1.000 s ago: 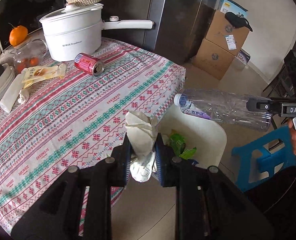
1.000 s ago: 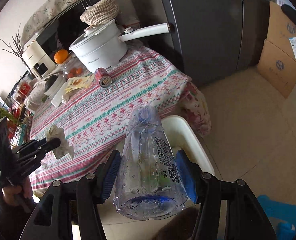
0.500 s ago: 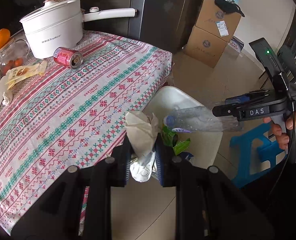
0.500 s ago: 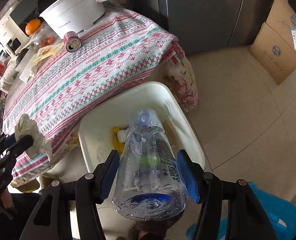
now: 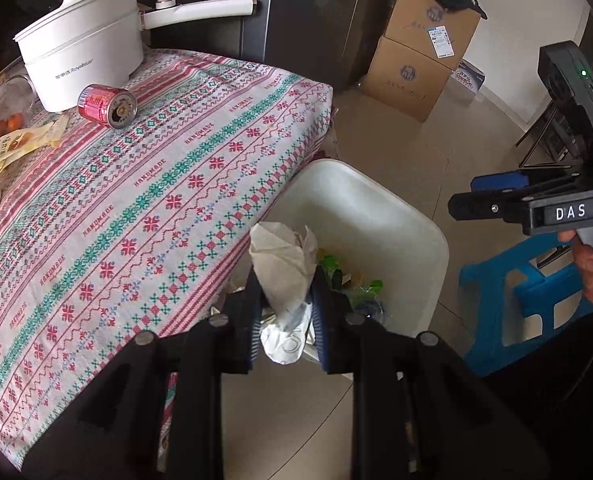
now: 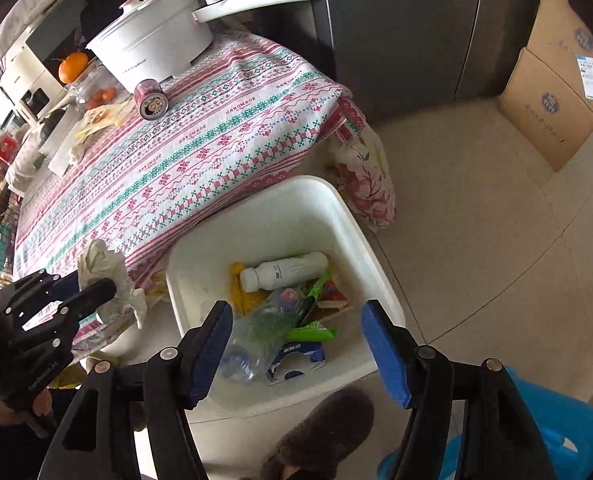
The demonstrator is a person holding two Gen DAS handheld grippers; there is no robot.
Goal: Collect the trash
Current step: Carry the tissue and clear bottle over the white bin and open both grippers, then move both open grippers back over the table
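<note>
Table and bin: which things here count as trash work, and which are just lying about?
Job:
- crumpled paper in left tongs
- red can on its side on the table
- wrapper
- white bin, clear bottle inside
- right tongs, open over the bin

Lying about:
- white pot
- orange
- boxes
- blue stool

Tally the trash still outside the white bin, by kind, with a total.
Crumpled paper, held in the left gripper: 1
Red drink can on the table: 1
Yellow snack wrapper on the table: 1
Total: 3
</note>
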